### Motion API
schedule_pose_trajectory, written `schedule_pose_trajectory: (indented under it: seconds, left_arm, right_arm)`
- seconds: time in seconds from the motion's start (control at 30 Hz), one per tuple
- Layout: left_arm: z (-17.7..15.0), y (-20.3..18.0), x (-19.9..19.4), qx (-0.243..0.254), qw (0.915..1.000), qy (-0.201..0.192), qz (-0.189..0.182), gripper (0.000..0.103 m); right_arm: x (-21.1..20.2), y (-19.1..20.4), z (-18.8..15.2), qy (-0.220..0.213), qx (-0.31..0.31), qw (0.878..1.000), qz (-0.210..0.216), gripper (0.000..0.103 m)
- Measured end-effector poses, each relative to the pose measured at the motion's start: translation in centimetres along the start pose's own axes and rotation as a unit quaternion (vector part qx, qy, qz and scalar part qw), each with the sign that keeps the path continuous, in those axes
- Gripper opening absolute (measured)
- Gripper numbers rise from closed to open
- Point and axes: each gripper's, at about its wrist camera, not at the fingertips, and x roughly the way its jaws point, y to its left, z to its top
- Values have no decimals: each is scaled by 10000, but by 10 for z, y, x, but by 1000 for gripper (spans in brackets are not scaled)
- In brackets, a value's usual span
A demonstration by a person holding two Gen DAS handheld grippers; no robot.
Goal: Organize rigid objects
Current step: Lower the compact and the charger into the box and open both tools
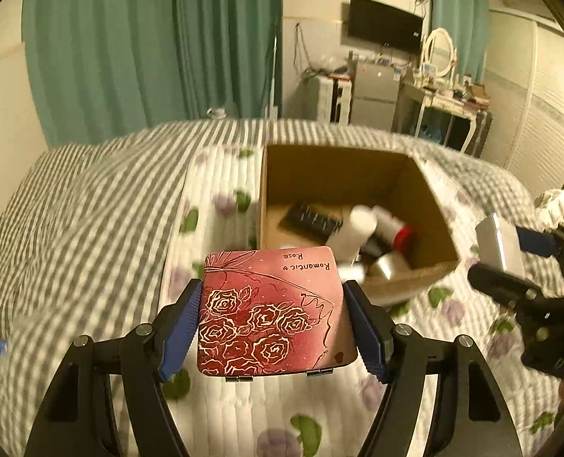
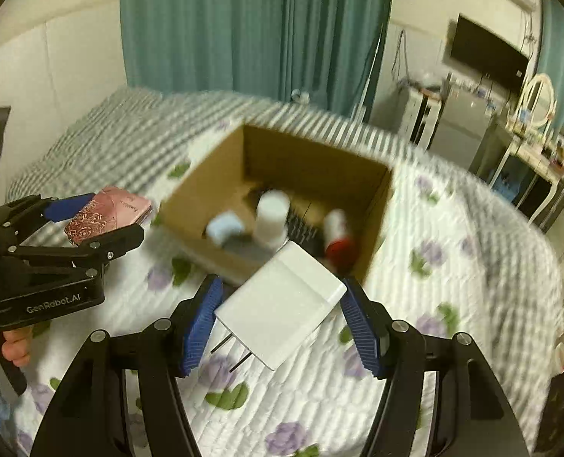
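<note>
My left gripper (image 1: pixel 272 327) is shut on a red tin with a rose pattern (image 1: pixel 270 308), held above the bed just in front of an open cardboard box (image 1: pixel 358 175). My right gripper (image 2: pixel 280 323) is shut on a white plug adapter (image 2: pixel 282 304) with two metal prongs, also held in front of the box (image 2: pixel 304 156). Inside the box lie white bottles (image 2: pixel 270 217), a red-capped bottle (image 2: pixel 339 236), a dark comb-like item (image 1: pixel 312 219) and a light blue item (image 2: pixel 222 228). Each gripper shows in the other's view: the right gripper (image 1: pixel 510 262) and the left gripper (image 2: pixel 87 221).
The box sits on a white floral quilt (image 2: pixel 453 285) over a grey striped bedspread (image 1: pixel 72 228). Green curtains (image 1: pixel 148 45) hang behind. A fridge (image 1: pixel 373 95), a dressing table with a mirror (image 1: pixel 440 76) and a wall TV (image 1: pixel 384 23) stand at the far right.
</note>
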Motion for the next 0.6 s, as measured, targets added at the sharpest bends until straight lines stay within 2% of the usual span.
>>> schedule_pose_trajectory:
  seconds: [0.17, 0.37, 0.5, 0.6]
  left_arm:
    - [35, -7, 14, 108, 9998, -157, 2, 74]
    - [54, -20, 61, 376, 9990, -236, -82, 74]
    - [53, -25, 103, 467, 9989, -4, -81, 74]
    - [46, -31, 119, 686, 9973, 50, 257, 74]
  right_arm:
    - [-8, -13, 44, -277, 133, 9995, -49, 64]
    - [20, -35, 79, -391, 249, 9989, -42, 64]
    - [44, -45, 85, -327, 190, 9992, -101, 64]
    - [59, -49, 80, -347, 106, 9992, -188, 64]
